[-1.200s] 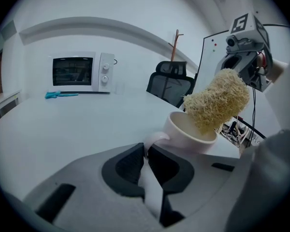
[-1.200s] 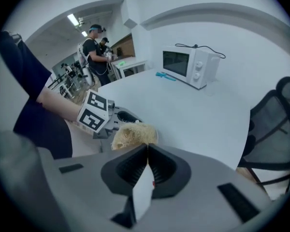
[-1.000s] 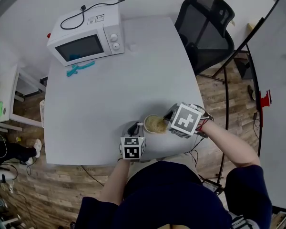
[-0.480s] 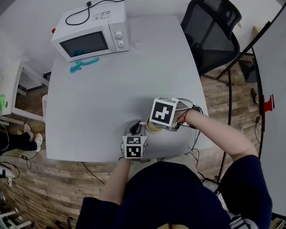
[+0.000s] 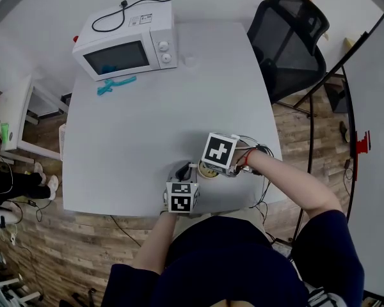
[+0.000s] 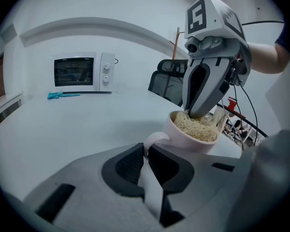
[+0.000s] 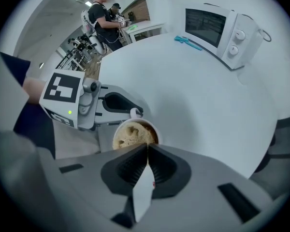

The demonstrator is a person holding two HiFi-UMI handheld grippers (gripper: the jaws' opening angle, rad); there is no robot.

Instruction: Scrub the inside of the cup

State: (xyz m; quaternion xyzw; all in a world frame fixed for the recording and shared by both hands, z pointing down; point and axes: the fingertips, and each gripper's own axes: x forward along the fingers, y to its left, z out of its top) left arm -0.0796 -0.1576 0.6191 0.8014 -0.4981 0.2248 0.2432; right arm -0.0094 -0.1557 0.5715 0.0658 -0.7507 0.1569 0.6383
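A white cup stands near the table's front edge with a tan fibrous scrubber filling its inside. My left gripper is shut on the cup's handle, low and level with the table. From above, my right gripper points down into the cup, jaws shut, tips buried in the scrubber at the far rim. In the right gripper view the cup and scrubber sit just ahead of the closed right gripper. In the head view the right marker cube covers part of the cup.
A white microwave stands at the table's far left, with a teal tool in front of it. A black office chair is off the far right corner. The table's front edge is close to the cup. People stand far off.
The right gripper has swung left from beside the cup to over it and down into the scrubber. The left gripper has kept its hold on the handle.
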